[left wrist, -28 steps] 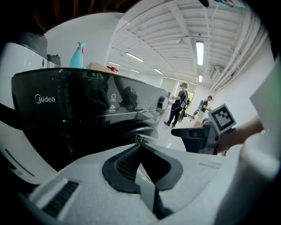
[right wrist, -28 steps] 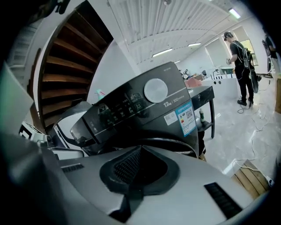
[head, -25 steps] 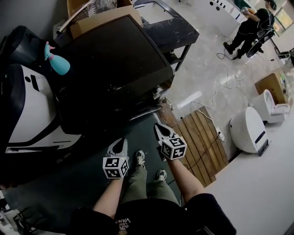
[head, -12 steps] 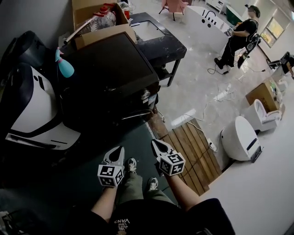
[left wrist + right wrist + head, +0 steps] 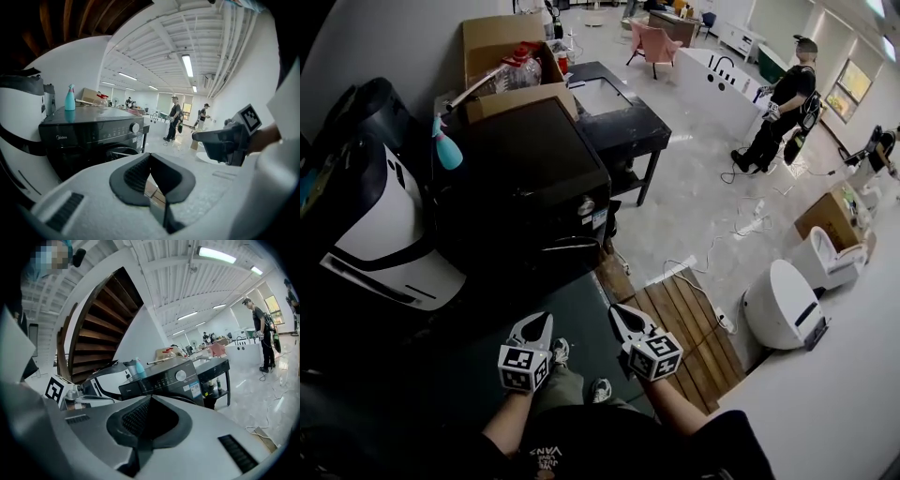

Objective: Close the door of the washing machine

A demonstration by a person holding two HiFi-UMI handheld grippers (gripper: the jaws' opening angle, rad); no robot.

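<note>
left tool (image 5: pixel 534 322): jaws drawn together at the tips, nothing between them, held low at bottom centre of the head view. right tool (image 5: pixel 617 314): just beside it to the right, jaws likewise closed and empty. both point up-frame toward the washing machine (image 5: pixel 534 187), well apart from it and touching nothing. a wooden slat platform (image 5: pixel 684 323) lies on the floor right of the right tool. the washing machine, black, stands centre-left of the frame. its door (image 5: pixel 567 246) shows as a curved rim on the lower front face; latched or ajar cannot be told. a blue spray bottle (image 5: pixel 447 150) stands upright on the machine's top, at its left edge. a cardboard box (image 5: pixel 502 47) sits beyond, upper left. a black bench (image 5: pixel 623 131) adjoins the machine's far right side. a person (image 5: pixel 778 108) stands at upper right.
</note>
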